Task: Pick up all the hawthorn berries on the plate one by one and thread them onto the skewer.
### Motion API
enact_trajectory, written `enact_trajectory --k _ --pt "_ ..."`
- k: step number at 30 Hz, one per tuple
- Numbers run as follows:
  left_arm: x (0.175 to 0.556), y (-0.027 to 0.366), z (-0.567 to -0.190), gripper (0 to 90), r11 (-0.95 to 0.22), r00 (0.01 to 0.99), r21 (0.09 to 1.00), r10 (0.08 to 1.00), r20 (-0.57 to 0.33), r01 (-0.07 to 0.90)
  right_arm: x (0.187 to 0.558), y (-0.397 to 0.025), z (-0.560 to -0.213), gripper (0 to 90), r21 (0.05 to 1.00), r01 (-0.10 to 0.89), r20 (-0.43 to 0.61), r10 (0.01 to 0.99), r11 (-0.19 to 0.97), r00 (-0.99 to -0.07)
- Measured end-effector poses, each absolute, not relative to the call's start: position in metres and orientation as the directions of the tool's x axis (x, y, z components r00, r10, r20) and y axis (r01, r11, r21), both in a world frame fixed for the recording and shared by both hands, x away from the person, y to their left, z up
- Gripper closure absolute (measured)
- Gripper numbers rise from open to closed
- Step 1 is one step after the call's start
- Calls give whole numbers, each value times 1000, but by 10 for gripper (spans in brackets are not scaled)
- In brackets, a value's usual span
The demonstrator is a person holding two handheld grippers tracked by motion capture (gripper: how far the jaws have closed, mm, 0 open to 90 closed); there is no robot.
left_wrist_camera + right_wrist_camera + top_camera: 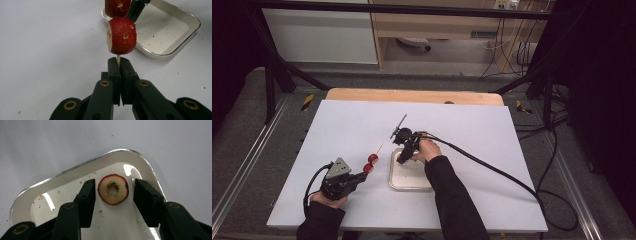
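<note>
Your left gripper [119, 65] clamps the skewer [118, 60]; close your right gripper's [113, 192] wide-open jaws on the fruit ring [113, 189] inside the tray [75, 171].

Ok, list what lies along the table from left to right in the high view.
Left gripper → two red fruit pieces on a thin wooden skewer → shallow white metal tray → right gripper, over the tray's far end.

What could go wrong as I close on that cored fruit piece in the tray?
The fruit piece is round and lies flat between the right gripper's open jaws; squeezed, it may squirt out or crush. The jaws sit low in the metal tray, so they could nudge it. The left gripper pinches just the skewer's end; the two threaded pieces could make it tilt.
</note>
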State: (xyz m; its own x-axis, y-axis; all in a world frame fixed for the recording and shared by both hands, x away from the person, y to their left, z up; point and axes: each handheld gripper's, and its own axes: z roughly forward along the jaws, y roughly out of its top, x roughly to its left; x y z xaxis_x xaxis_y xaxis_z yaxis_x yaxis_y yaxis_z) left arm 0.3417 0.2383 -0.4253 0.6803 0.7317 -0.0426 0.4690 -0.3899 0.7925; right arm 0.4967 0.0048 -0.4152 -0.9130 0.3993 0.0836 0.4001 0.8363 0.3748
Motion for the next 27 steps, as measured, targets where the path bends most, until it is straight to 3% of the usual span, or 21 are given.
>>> enact_trajectory --k 16,27 --pt "341 238 -425 881 -391 683 794 729 -41 465 497 3 -412 612 384 422 115 411 821 -904" --pt "337 234 -423 881 -381 680 802 732 -42 459 474 -35 -374 616 544 584 216 572 603 -792"
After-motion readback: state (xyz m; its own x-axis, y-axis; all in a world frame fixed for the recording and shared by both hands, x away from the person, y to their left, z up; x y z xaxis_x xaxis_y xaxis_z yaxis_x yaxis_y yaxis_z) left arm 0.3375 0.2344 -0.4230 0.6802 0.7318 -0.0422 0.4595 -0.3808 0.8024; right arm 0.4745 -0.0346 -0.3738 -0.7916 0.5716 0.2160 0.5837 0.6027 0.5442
